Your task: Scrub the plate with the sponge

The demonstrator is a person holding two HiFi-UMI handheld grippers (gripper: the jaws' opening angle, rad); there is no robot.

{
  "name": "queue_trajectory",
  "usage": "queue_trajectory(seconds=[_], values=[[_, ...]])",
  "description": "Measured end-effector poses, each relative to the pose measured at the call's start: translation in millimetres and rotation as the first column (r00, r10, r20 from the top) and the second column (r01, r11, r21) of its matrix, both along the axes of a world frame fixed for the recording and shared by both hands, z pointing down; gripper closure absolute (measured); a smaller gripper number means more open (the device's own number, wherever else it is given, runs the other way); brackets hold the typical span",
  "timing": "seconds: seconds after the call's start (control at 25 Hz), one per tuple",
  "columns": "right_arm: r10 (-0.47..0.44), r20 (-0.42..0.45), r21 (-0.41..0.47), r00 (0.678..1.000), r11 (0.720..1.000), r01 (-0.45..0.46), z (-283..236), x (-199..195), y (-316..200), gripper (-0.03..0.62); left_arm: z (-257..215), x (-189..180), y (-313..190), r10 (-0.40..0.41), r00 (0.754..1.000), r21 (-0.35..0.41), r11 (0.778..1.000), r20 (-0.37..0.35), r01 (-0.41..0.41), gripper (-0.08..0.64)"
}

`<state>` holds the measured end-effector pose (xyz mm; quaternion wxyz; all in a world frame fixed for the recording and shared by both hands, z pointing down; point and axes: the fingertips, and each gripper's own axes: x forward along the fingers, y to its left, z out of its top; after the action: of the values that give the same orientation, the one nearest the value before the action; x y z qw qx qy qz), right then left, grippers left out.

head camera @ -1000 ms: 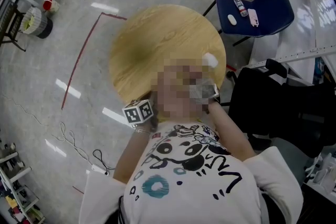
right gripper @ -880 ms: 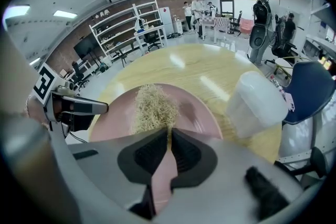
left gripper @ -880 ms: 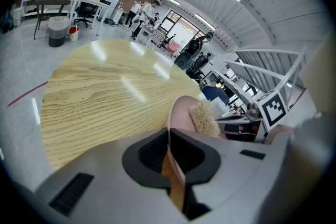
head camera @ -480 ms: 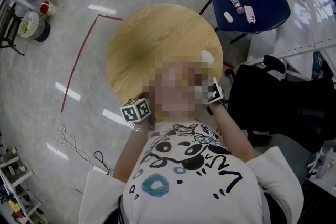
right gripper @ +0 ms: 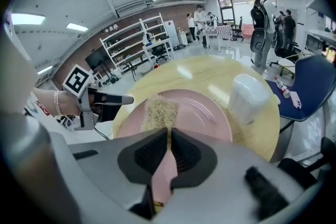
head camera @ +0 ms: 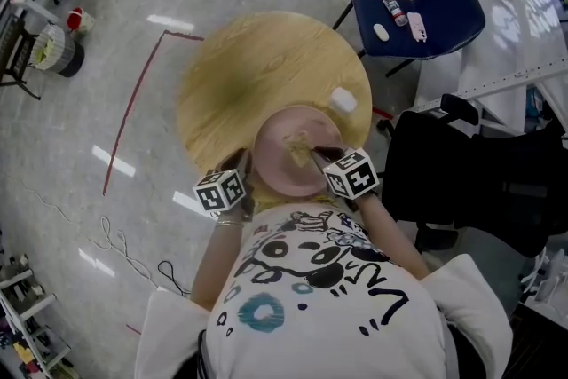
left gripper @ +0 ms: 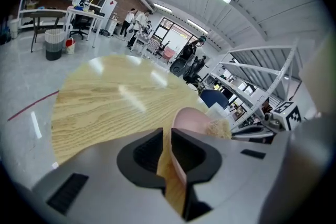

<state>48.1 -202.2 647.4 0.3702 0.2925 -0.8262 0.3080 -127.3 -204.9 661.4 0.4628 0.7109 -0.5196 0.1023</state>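
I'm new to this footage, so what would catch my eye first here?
A pink plate stands out at the near edge of a round wooden table, its rim pinched by the left tongs. The right tongs hold a tan fibrous sponge on its middle.

My left gripper (left gripper: 167, 135) blocks most of plate (left gripper: 191, 119) in its own view; only far rim shows. Near end of sponge (right gripper: 159, 112) buried between my right gripper (right gripper: 169, 135) jaws. White container (head camera: 343, 99) beside plate: kind unclear. Small things on blue chair (head camera: 439, 13) too tiny to name.
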Motion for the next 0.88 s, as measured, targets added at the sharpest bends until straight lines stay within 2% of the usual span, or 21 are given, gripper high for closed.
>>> queue_trajectory(seconds=[0.12,0.28,0.36,0.44,0.52,0.64,0.88], values=[[0.003,0.091,0.052,0.996,0.999,-0.008,-25.6,-7.2,-5.8,0.551,-17.7,-11.3,-3.8,0.005,0.999,0.046,0.999,0.053,-0.007,0.488],[-0.001,0.226,0.168,0.974,0.985,-0.038,-74.9,-13.6,-21.2,0.551,-58.5,-17.5,-15.7,0.030,0.994,0.163,0.986,0.101,-0.046,0.489],[-0.044,0.270,0.259,0.962,0.965,-0.028,-104.9,-17.2,-27.9,0.551,-85.5,-16.3,-24.2,0.045,0.993,0.237,0.969,0.113,-0.071,0.489],[-0.109,0.292,0.361,0.950,0.933,-0.004,-135.6,-20.5,-32.6,0.551,-114.9,-12.8,-33.4,0.057,0.991,0.315,0.944,0.122,-0.094,0.492],[-0.165,0.315,0.445,0.935,0.895,0.008,-165.6,-22.7,-36.8,0.551,-146.7,-7.4,-43.2,0.070,0.990,0.399,0.910,0.126,-0.115,0.511],[-0.213,0.352,0.540,0.911,0.842,-0.012,-206.0,-20.5,-42.8,0.551,-195.1,3.5,-54.7,0.101,0.986,0.511,0.845,0.133,-0.155,0.529],[-0.221,0.424,0.652,0.878,0.747,-0.127,-279.7,-2.7,-50.8,0.551,-274.0,21.5,-58.2,0.163,0.964,0.659,0.704,0.211,-0.264,0.540]])
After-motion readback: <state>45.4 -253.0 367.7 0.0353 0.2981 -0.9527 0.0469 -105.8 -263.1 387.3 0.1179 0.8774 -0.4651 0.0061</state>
